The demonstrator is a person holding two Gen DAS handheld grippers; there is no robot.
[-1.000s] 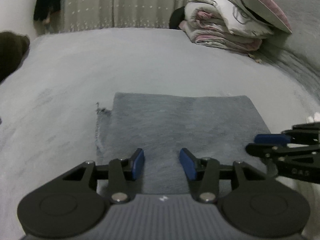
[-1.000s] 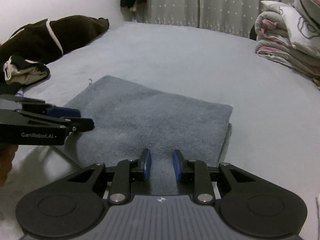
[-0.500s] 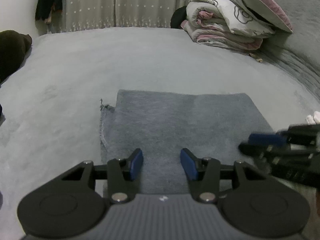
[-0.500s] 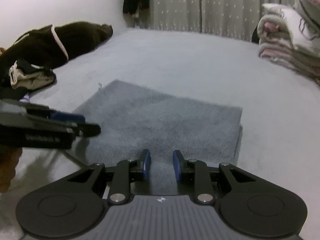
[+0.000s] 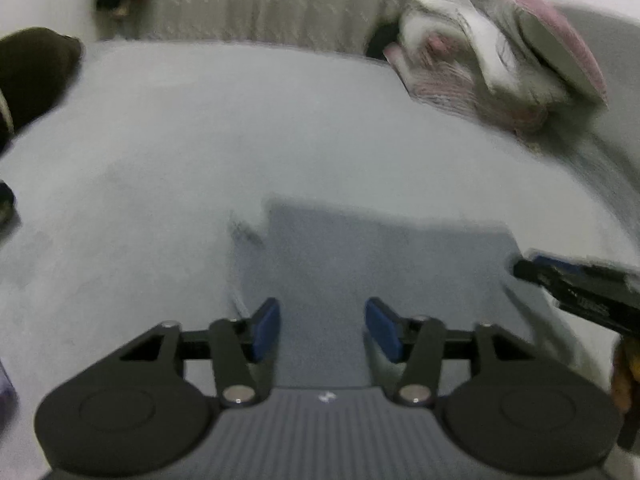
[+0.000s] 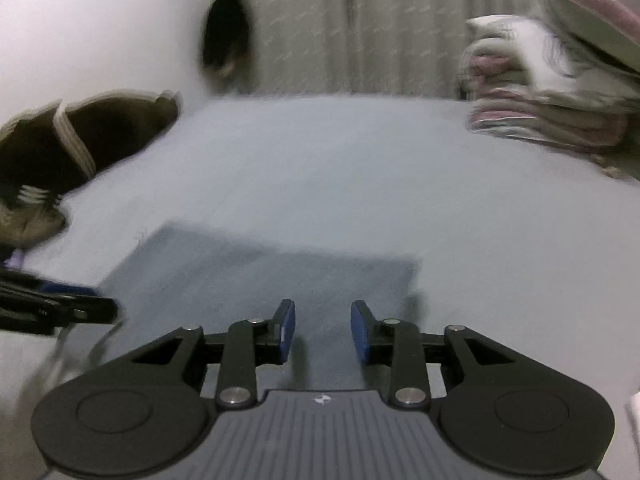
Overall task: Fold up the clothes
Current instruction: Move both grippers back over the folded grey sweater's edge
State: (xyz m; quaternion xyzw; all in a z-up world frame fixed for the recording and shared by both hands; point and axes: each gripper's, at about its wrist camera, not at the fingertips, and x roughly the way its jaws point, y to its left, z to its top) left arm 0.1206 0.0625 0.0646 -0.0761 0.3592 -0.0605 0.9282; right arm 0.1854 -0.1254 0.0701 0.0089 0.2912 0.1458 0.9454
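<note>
1. A folded grey-blue fleece cloth (image 5: pixel 376 264) lies flat on the pale grey bed cover (image 5: pixel 240 128), just ahead of both tools; its near edge is hidden behind the tool bodies in both views.
2. The left gripper (image 5: pixel 322 330) has its blue-padded fingers spread apart over the cloth with nothing between them; whether the pads touch the fabric cannot be told.
3. The right gripper (image 6: pixel 323 332) is likewise spread and pinches nothing. In the left wrist view it enters at 3 o'clock, cut off by the frame edge and smeared.
4. Both views are motion-blurred, so the cloth's borders read soft; a frayed thread at its far left corner (image 5: pixel 240 228) is barely made out.
5. At 1 o'clock, a stack of white and pink folded bedding (image 5: pixel 480 68) with a pink-topped pillow is blurred.
6. At 10 o'clock in the right wrist view, a dark brown garment with a pale stripe (image 6: pixel 80 140) is cut off by the frame edge.
7. Pale dotted curtains (image 6: pixel 360 28) hang at 12 o'clock.
</note>
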